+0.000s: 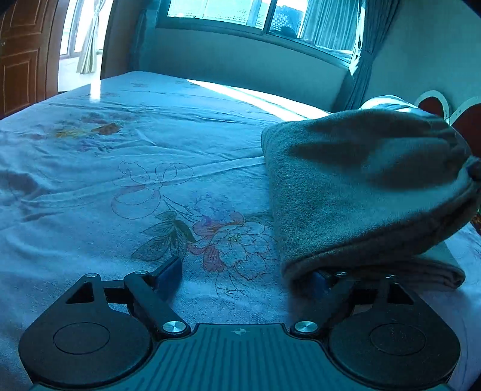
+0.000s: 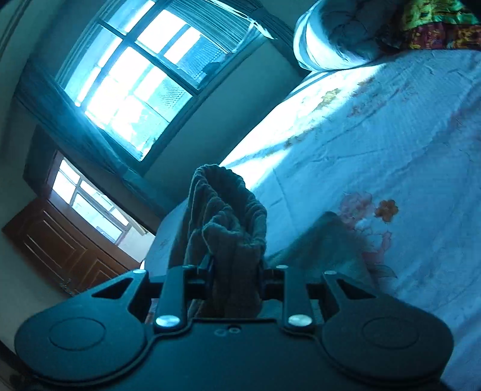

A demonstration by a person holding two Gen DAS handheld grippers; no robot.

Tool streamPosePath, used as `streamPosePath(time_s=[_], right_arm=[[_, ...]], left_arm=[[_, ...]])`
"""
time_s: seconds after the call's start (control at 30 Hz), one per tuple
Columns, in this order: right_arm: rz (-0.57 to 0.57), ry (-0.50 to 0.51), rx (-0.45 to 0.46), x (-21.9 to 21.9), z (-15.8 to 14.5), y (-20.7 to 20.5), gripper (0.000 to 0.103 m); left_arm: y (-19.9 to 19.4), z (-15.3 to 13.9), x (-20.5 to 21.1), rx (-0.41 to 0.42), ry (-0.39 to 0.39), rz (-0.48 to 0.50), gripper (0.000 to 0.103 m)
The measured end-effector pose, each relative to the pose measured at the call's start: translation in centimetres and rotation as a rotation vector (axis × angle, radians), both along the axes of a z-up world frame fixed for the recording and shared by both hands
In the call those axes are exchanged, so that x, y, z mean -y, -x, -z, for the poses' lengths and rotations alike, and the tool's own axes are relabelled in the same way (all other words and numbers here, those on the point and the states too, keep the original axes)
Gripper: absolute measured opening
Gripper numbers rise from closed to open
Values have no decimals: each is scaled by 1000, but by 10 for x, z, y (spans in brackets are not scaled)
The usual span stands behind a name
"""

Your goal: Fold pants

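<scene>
Left wrist view, from the left edge: brown door (image 1: 18,60), then pale curtain (image 1: 87,45) beside a bright opening. Along the top, wide window (image 1: 240,12) over a plain wall. Below, across most of the frame, blue sheet (image 1: 90,168) with printed flowers and a drawn bow, lightly creased. At bottom centre, left gripper (image 1: 245,275), low over the sheet, jaws wide apart and clamped on nothing. Left pad (image 1: 170,270) bare and blue, over the flower print. Right finger mostly hidden under the near edge of the pants (image 1: 360,186). Pants grey and folded over in layers, resting on the right part of the bed, upper layer lifted up and away to the right. Behind them, at far right, red headboard (image 1: 433,103) with a white rim.

Right wrist view, tilted, from the left: door (image 2: 66,249) low, small window above it, large window (image 2: 129,84) higher up. At centre, right gripper (image 2: 234,270), jaws pressed together on a bunch of the pants (image 2: 228,216). Gathered grey cloth standing up out of the jaws, held above the bed. To the right, sunlit sheet (image 2: 375,135) with orange and pink flowers. At top right, pillow (image 2: 336,33), and next to it a bright patterned cloth (image 2: 436,24).
</scene>
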State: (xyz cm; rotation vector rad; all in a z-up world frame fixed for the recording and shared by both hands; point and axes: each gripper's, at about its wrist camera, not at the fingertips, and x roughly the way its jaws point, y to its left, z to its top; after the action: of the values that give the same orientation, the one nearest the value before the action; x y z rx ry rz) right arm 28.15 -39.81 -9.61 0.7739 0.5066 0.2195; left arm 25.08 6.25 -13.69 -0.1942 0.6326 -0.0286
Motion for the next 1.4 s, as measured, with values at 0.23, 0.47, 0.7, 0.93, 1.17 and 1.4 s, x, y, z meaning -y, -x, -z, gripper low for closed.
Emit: streamPosePath(time_s=[0.23,0.47,0.7,0.93,1.17,1.4], right_arm=[[11,-60,-84,19,51,6,19],[13,-71,-127,23,62,-5,21],[114,76,23,35,18,32,25],[-108,184,66,-25,-12,-13,29],[-38,203,-90,11,6,-15,0],[-58,120,-47,41,-4,-24,54]], left_arm=[[-2,3,-1,3,3,3,88],[-3,6,-2,-4,2,14,89],[29,-18,-32,22,16,23,89],[6,-33,-50,23,89,-57,89],[-9,-32,-47,1,40,2,99],[-55,-33,-33,-30,157,97,103]])
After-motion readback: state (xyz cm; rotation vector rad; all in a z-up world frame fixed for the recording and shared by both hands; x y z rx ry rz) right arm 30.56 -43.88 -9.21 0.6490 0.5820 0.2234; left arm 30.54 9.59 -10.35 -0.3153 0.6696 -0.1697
